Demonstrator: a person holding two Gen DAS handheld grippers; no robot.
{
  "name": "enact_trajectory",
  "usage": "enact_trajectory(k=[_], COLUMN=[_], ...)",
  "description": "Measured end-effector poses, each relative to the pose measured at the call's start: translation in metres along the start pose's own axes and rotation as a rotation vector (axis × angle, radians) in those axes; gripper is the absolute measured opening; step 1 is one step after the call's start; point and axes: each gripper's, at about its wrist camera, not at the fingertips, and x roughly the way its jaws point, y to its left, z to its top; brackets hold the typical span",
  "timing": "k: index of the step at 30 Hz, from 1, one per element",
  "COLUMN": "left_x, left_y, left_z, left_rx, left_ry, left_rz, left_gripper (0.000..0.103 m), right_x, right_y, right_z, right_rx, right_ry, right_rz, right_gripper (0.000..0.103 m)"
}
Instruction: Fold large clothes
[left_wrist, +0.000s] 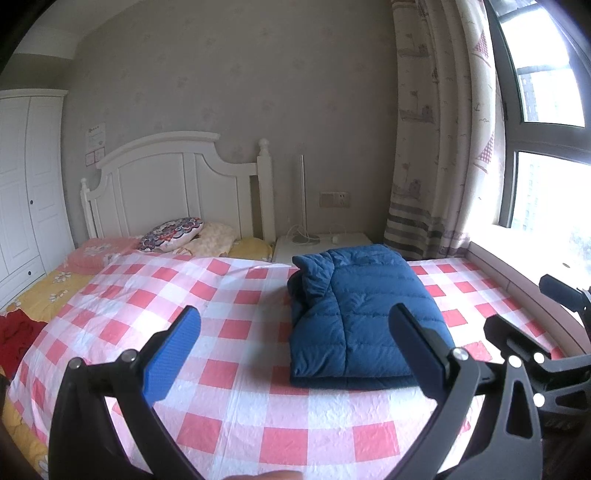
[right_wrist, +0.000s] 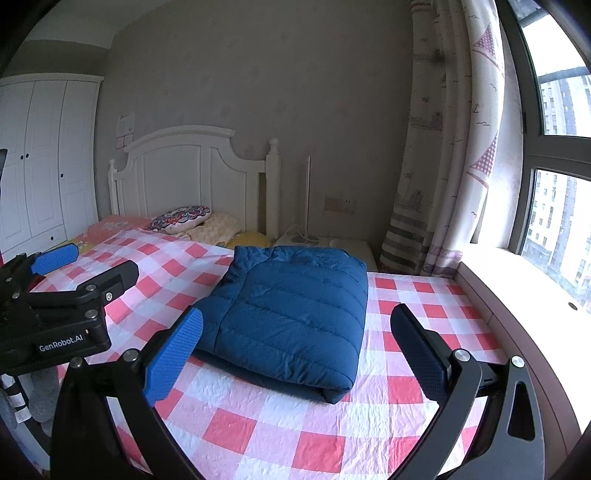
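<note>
A blue quilted down jacket (left_wrist: 354, 317) lies folded into a compact rectangle on the pink-and-white checked sheet (left_wrist: 229, 369). In the right wrist view the same jacket (right_wrist: 291, 317) sits centred ahead, its folded edge facing me. My left gripper (left_wrist: 295, 332) hovers open above the sheet, its right finger in front of the jacket's near right corner, nothing between the fingers. My right gripper (right_wrist: 297, 332) is open too, held back from the jacket's near edge. The left gripper (right_wrist: 85, 273) shows at the left of the right wrist view, and the right gripper (left_wrist: 517, 314) at the right of the left wrist view.
White headboard (left_wrist: 173, 181) and pillows (left_wrist: 173, 230) at the bed's far end. A white nightstand (left_wrist: 321, 245) with a lamp stands beyond the jacket. Curtain (left_wrist: 439, 129), window and sill (right_wrist: 517, 280) run along the right. A white wardrobe (right_wrist: 44, 158) is on the left; red cloth (left_wrist: 14, 332) lies at the left edge.
</note>
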Motion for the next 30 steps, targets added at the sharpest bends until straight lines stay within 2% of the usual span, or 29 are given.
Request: enact_trajectory(k=[30], left_x=[0.0001], left_y=[0.0015], left_z=[-0.0006], left_rx=[0.005], left_ry=[-0.003], left_rz=[0.002], left_gripper=[0.101], right_x=[0.0047], right_y=[0.0039], right_z=[-0.0080], right_rx=[-0.007], right_ry=[0.019], right_rz=[0.013], right_gripper=[0.098])
